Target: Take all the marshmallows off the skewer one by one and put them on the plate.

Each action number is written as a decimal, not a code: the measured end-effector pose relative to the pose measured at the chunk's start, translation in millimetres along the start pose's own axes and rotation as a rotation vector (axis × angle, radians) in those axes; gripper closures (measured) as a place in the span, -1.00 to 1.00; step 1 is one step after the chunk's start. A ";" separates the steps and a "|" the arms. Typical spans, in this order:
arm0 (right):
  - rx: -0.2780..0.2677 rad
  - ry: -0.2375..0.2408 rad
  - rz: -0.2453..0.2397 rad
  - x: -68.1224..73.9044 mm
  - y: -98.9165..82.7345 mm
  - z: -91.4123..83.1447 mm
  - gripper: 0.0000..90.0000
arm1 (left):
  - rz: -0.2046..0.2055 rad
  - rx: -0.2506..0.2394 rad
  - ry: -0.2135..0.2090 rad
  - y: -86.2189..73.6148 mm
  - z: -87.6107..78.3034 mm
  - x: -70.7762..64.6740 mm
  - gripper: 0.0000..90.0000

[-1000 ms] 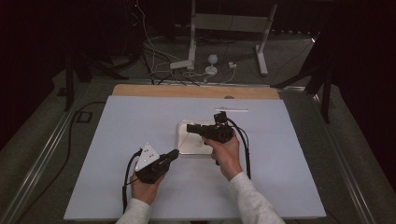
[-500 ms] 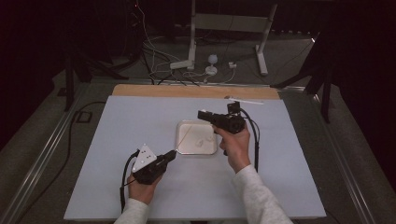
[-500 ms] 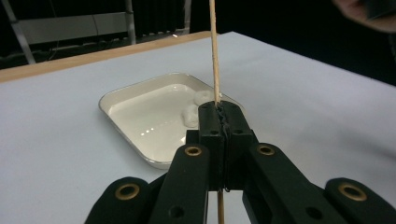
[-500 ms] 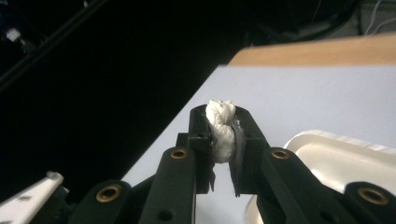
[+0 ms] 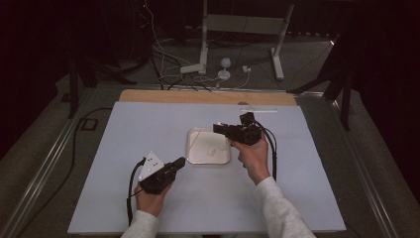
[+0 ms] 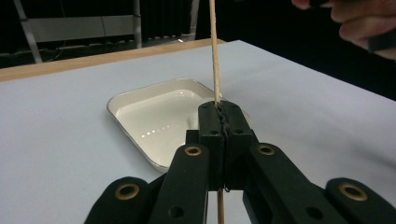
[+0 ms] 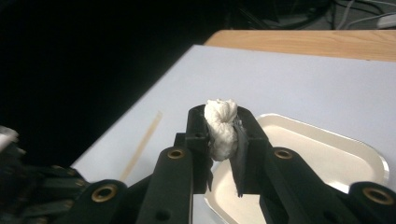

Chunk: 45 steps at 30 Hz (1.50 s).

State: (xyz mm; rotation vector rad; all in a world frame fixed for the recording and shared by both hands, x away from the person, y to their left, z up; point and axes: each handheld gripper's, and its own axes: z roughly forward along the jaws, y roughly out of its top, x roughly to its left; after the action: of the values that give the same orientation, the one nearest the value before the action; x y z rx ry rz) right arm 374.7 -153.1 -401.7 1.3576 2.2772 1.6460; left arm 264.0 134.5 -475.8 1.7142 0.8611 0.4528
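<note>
Over the white tray (image 5: 195, 157) at the table's middle, two grippers hold their pieces.
Left gripper (image 6: 219, 122) clamps a thin wooden stick (image 6: 214, 51); right gripper (image 7: 222, 128) pinches a white dough lump (image 7: 220, 127).

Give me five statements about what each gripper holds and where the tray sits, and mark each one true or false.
1. The left gripper is shut on a thin wooden stick. True.
2. The right gripper has its jaws wide open with nothing between them. False: it grips a white lump.
3. The white tray rests on the pale table sheet between the two grippers. True.
4. The tray is piled full of white lumps. False: in the high view it holds one small white piece at most.
5. A second stick lies flat on the sheet in the right gripper view. True.
</note>
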 end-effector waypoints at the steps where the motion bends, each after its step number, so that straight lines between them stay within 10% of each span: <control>1: 0.008 -0.010 -0.011 -0.1 -1.1 1.0 0.74 | -0.003 -0.004 0.000 0.2 -0.2 0.1 1.00; 45: 0.162 -0.166 -0.060 -33.9 -52.6 28.2 0.69 | -0.029 -0.005 0.001 0.9 1.0 0.7 1.00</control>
State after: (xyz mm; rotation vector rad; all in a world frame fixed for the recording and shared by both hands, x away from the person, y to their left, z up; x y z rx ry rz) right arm 376.2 -156.9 -470.2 1.3835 2.3709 1.3031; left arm 265.4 134.3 -475.3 1.6952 0.8837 0.4360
